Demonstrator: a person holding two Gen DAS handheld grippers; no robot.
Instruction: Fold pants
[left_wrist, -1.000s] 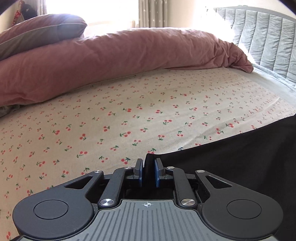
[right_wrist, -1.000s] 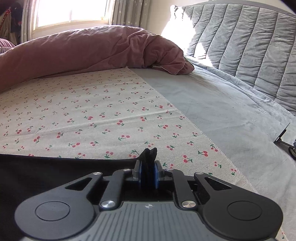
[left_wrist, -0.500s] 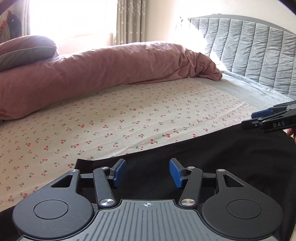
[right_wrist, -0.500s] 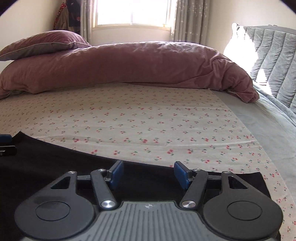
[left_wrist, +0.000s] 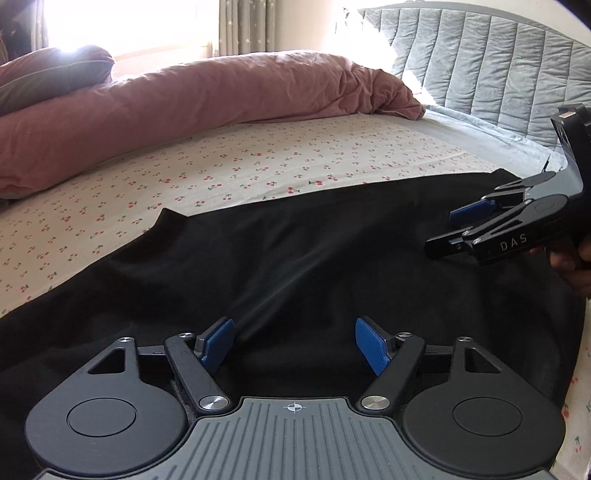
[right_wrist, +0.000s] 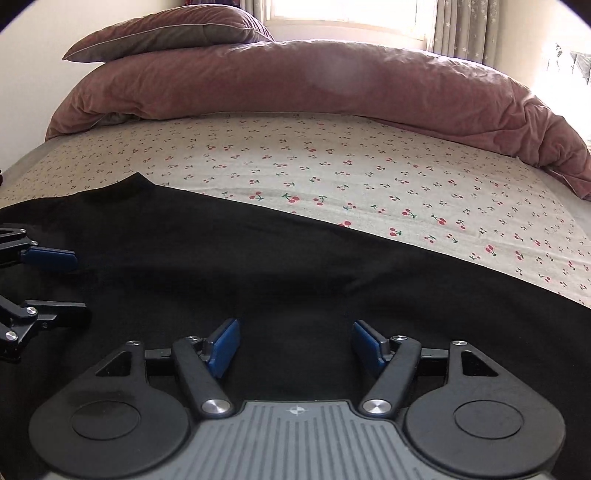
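Black pants (left_wrist: 295, 258) lie spread flat on the bed, over the cherry-print sheet (left_wrist: 258, 166), well short of the pink duvet (left_wrist: 184, 107) rolled along the far side. Pants' far edge runs straight across the sheet, w/ one corner poking up toward the duvet (right_wrist: 136, 181).

Left gripper (left_wrist: 293, 345) hovers over the pants' near part, blue pads (left_wrist: 218, 343) spread wide, released, nothing between them. Can't tell if the tips touch the fabric.

Right gripper (right_wrist: 295, 345) same story: pads apart, released, black cloth under it and nothing pinched. In the left wrist view the right gripper (left_wrist: 458, 232) shows side-on at the pants' right end, above the cloth, person's hand (left_wrist: 569, 262) behind it. In the right wrist view the left gripper (right_wrist: 62, 284) pokes in over the pants' left part, fingers (right_wrist: 51, 254) parted.

Pillow (right_wrist: 166, 33) sits on top of the duvet, window light behind it. Grey quilted headboard (left_wrist: 480, 62) stands beyond the duvet's right end.
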